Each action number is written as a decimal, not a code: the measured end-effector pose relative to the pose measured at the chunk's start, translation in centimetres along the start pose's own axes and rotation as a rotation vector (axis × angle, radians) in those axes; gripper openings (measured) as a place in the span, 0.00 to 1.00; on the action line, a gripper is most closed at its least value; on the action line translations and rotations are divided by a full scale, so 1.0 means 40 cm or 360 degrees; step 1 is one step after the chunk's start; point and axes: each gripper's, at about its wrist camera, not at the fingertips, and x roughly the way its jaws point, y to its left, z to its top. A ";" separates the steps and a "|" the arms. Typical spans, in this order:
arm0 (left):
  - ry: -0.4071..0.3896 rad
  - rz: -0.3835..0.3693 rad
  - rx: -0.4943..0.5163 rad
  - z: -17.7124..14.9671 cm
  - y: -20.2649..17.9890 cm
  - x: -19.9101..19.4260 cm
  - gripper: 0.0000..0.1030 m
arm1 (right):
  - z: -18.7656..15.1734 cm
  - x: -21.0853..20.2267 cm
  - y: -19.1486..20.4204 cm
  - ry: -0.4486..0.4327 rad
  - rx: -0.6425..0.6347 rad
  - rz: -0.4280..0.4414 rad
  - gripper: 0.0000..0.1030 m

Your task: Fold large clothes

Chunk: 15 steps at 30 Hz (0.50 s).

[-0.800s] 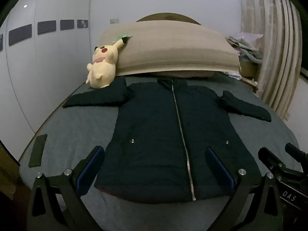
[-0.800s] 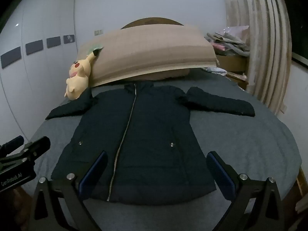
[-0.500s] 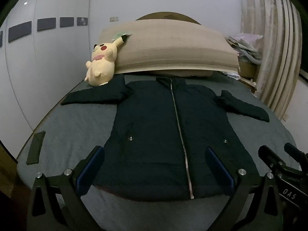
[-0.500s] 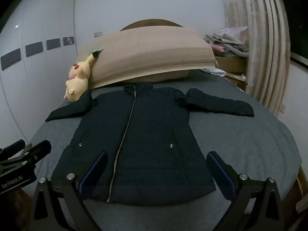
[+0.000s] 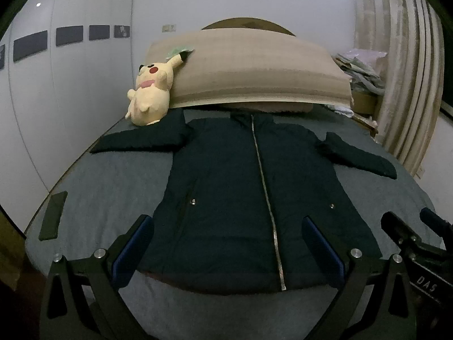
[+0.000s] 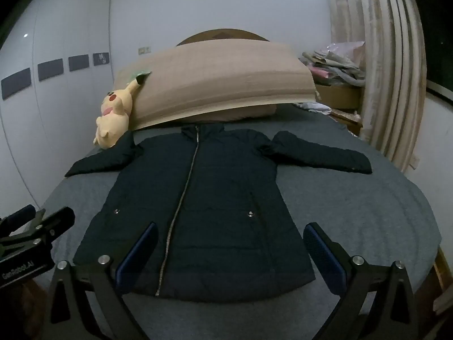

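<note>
A dark navy zipped jacket [image 5: 243, 187] lies flat, front up, on the grey bed [image 5: 113, 187], sleeves spread to both sides and collar toward the headboard. It also shows in the right wrist view [image 6: 198, 198]. My left gripper [image 5: 226, 229] is open and empty, held above the jacket's hem. My right gripper [image 6: 229, 238] is open and empty, also above the hem. Each gripper shows at the edge of the other's view: the right one [image 5: 407, 235] and the left one [image 6: 36, 223].
A yellow plush toy [image 5: 151, 93] leans on a long beige pillow [image 5: 254, 70] at the bed's head. A dark flat phone-like object [image 5: 53, 215] lies near the bed's left edge. Curtains [image 6: 382, 70] and a pile of clothes [image 6: 334, 62] stand at right.
Both grippers have risen and drawn back slightly, so the jacket sits a little farther off in both views. The jacket has not moved.
</note>
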 end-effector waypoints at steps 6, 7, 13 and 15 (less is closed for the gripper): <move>0.0012 -0.0001 0.0005 -0.004 0.004 0.003 1.00 | -0.003 0.004 -0.002 0.0003 -0.0001 -0.0007 1.00; 0.0012 -0.0001 0.0005 -0.004 0.004 0.004 1.00 | -0.002 0.004 -0.001 0.0003 -0.0002 -0.0008 1.00; 0.0008 0.0001 0.0006 -0.010 0.002 0.003 1.00 | 0.001 0.003 -0.002 -0.0001 -0.0002 -0.0012 1.00; 0.0008 0.0003 0.0001 -0.014 0.001 0.004 1.00 | 0.001 0.004 -0.003 0.0002 -0.0004 -0.0008 1.00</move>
